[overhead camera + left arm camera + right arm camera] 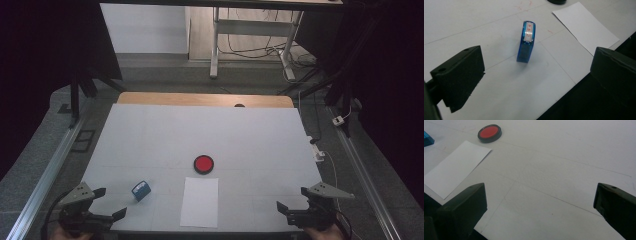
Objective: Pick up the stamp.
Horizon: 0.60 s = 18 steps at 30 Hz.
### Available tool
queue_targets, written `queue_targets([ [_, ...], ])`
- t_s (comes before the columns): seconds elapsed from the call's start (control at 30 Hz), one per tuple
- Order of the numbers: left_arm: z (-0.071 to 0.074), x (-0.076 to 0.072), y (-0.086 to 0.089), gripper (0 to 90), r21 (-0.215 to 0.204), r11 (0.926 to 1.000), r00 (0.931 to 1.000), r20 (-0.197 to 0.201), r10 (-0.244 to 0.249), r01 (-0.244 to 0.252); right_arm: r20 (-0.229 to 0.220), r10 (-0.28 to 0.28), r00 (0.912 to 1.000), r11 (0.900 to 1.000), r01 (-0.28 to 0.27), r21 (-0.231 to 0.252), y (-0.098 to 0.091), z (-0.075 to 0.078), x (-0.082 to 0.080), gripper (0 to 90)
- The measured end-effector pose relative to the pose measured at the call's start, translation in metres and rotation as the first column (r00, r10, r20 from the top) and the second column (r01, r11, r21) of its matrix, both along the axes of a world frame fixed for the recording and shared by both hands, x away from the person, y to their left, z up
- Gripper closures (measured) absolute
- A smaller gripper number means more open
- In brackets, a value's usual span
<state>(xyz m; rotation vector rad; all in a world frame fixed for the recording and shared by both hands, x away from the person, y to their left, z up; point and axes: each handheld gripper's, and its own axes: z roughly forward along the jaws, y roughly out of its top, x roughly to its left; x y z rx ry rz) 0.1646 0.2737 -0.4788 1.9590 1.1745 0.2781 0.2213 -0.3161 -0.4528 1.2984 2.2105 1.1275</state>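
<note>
Left gripper (106, 202): held at the near left corner of the table; jaws spread wide, nothing between them.
Right gripper (290, 199): held at the near right corner; jaws likewise parted and empty.
Blue stamp (526, 41): found at 12 o'clock ahead of the left gripper, near it but untouched; stood on the white table cover, label face turned up.
Sheet of paper (199, 201): laid flat at the near edge, at 3 o'clock from the blue stamp and just beside it; no print can be made out on it.
Red ink pad (203, 163): set at 12 o'clock from the sheet of paper, close to its far edge, lid off.
Table (160, 135): covered in white, a wooden strip left bare at the far edge.
Progress: judged not yet begun; nothing grasped, nothing inked, nothing pressed.
Remaining: stamp to be grasped, presumably inked at the pad and pressed on the sheet.
</note>
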Motion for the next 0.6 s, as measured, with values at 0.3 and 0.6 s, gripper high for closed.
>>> queue_targets([
  [0.3, 0.0002, -0.0001, 0.0007, 0.0, -0.005, 1.0000, 0.9999, 0.013, 0.009, -0.009, -0.003, -0.021, 0.9998, 0.9997, 0.021, -0.013, 0.0009, -0.0002, 0.0002, 0.0],
  [0.6, -0.0002, 0.0004, 0.0000, 0.0, 0.001, 1.0000, 1.0000, 0.007, 0.007, -0.007, -0.024, 0.003, 0.9997, 1.0000, -0.003, -0.002, 0.0005, -0.0008, 0.0017, 0.0],
])
